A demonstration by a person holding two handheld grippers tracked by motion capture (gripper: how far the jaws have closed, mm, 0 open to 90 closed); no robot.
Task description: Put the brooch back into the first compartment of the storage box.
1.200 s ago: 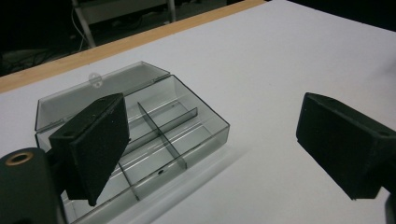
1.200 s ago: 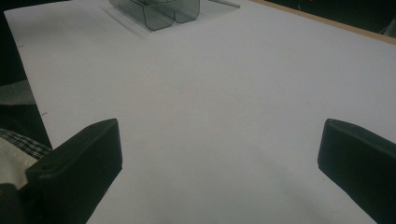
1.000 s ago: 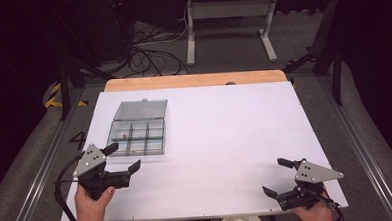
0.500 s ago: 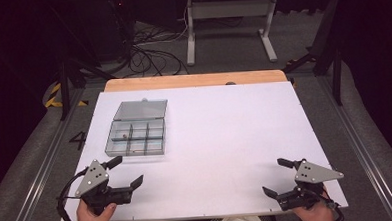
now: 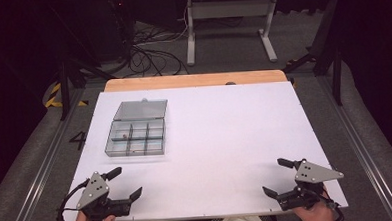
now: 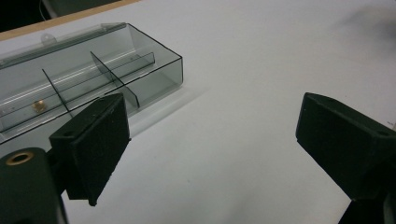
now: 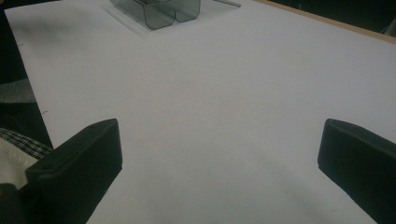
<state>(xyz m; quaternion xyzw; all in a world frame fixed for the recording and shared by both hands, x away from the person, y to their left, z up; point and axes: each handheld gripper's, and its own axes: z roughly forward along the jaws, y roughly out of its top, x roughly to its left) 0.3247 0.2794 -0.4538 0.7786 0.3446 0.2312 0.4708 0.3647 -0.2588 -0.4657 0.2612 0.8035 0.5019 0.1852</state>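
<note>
Left claw (image 5: 124, 183) spread wide, near compartment box (image 5: 136, 137)

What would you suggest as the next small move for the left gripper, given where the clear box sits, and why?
Probably ease the left gripper forward toward the clear compartment box. Its jaws stand wide apart and hold nothing, and the box lies just ahead of it with its lid folded back. A small brass-coloured piece rests in one compartment. The right gripper sits open, far off at the table's other near corner.

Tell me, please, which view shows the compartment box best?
The high view: the whole compartment box shows, lid open. The left gripper view shows one end close; the right gripper view shows a corner at its top edge.
</note>
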